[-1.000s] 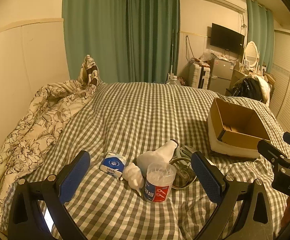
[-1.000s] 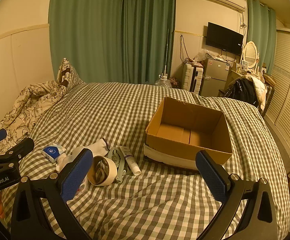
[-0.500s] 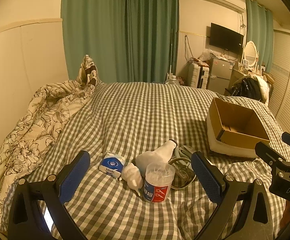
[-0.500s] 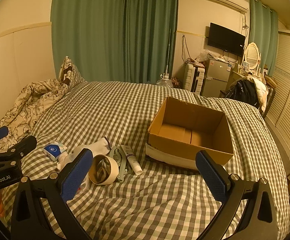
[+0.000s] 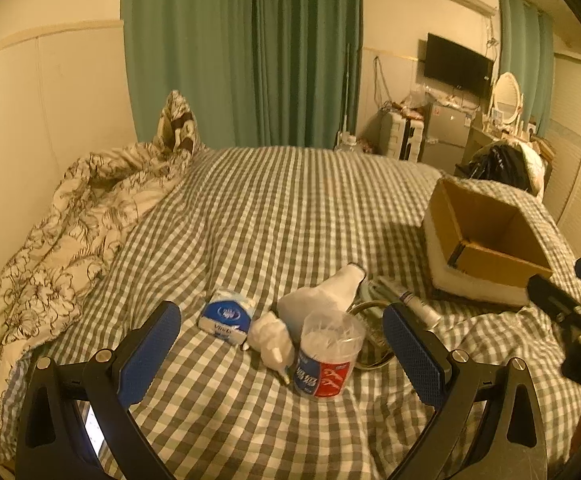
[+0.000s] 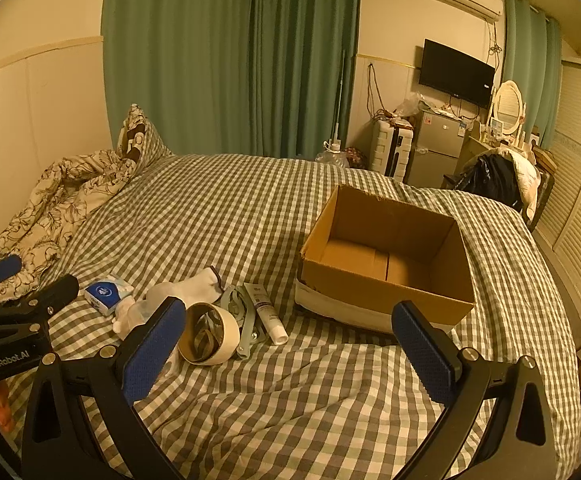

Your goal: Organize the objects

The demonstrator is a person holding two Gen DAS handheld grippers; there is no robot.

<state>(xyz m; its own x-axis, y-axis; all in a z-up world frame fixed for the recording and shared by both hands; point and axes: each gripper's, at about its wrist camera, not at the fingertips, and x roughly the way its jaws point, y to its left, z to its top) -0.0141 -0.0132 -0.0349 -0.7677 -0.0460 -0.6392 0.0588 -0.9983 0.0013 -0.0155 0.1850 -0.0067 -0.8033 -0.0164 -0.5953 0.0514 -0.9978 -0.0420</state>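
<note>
A small pile lies on the checked bed: a blue tissue pack (image 5: 226, 316), white socks (image 5: 322, 300), a clear plastic cup with a red and blue label (image 5: 326, 354), a tape roll (image 6: 206, 332), a white tube (image 6: 266, 312) and a grey strap (image 6: 234, 304). An open empty cardboard box (image 6: 386, 264) stands to their right. My left gripper (image 5: 282, 354) is open and empty, just before the cup. My right gripper (image 6: 290, 354) is open and empty, near the tape roll and below the box.
A crumpled floral duvet (image 5: 70, 240) lies along the left wall. Green curtains (image 5: 242, 52) hang behind the bed. A fridge, a suitcase, a TV and a chair with clothes stand at the far right. Louvred closet doors line the right side.
Both grippers have drifted slightly; the views have shifted a little to the right. Nothing on the bed has moved and both grippers stay open.
</note>
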